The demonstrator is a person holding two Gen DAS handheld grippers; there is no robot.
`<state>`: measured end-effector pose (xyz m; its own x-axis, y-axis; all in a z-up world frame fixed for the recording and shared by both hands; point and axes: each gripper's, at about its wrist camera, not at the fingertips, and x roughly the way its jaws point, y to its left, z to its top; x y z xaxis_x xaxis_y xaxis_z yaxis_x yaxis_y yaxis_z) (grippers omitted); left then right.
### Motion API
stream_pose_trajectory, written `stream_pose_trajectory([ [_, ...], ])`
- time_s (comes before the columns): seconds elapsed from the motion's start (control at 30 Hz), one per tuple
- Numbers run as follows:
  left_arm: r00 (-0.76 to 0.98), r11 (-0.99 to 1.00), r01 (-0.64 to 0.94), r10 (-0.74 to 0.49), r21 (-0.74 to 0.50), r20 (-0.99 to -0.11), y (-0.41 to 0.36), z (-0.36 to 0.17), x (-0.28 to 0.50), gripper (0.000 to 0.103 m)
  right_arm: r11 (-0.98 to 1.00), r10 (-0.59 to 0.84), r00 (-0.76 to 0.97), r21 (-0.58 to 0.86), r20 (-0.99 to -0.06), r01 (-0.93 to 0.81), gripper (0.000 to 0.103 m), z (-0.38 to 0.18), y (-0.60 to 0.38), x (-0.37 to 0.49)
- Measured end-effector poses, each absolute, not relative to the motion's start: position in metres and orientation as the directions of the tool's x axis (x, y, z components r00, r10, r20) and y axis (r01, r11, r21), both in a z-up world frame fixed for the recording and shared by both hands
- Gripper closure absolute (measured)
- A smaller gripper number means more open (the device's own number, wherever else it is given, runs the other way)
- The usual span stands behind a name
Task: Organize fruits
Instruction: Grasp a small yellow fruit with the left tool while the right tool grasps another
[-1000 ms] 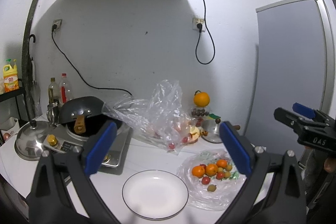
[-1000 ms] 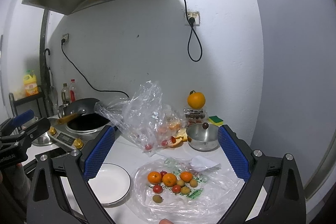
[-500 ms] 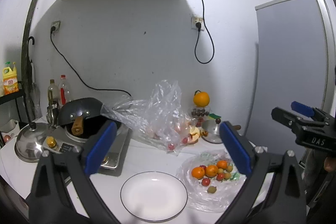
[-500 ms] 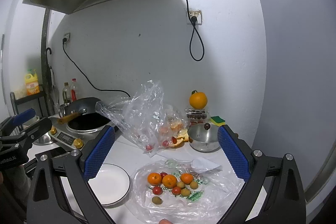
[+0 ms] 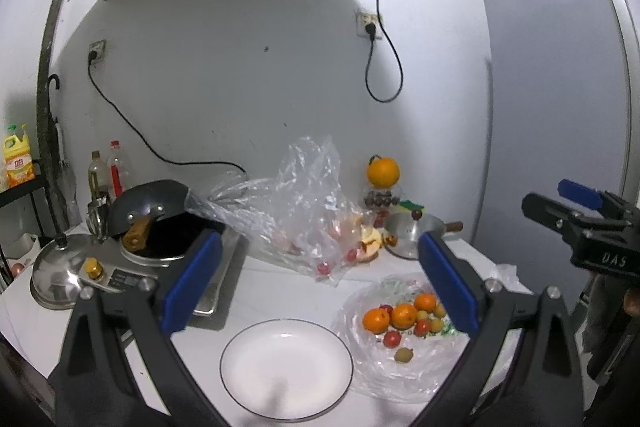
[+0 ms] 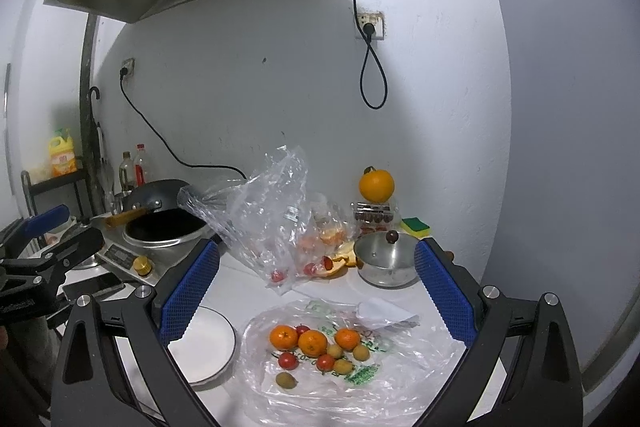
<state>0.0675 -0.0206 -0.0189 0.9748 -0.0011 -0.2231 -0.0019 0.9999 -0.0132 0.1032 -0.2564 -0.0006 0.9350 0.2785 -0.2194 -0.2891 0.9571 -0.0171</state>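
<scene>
Counter first: white plate [image 5: 286, 367] near-left, bare; fruit pile [image 6: 316, 347] on flat plastic sheet [image 6: 400, 383] just right of it. Left gripper [image 5: 320, 287] & right gripper [image 6: 316, 281] both wide open, empty, above. Nothing moved yet imo; next I drop right onto a mandarin [image 6: 312, 342].
</scene>
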Motion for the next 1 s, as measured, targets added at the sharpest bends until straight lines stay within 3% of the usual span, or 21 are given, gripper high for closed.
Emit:
stream_pose_trajectory([
  [0.67,0.883,0.989,0.123,-0.071,0.082,-0.464,-0.106,-0.107,0.135,0.004,0.960,0.260,0.878,0.009,-0.402,-0.281,0.004,-0.092,-0.314,0.155],
  [0.83,0.841,0.983,0.162,-0.092,0.085,-0.533,-0.122,-0.132,0.152,0.004,0.961,0.254,0.861,0.018,-0.442,-0.274,0.010,-0.110,-0.324,0.166],
  [1.0,0.792,0.979,0.192,-0.112,0.070,-0.601,-0.135,-0.156,0.170,0.016,0.964,0.245,0.846,0.026,-0.473,-0.265,0.014,-0.125,-0.332,0.177],
])
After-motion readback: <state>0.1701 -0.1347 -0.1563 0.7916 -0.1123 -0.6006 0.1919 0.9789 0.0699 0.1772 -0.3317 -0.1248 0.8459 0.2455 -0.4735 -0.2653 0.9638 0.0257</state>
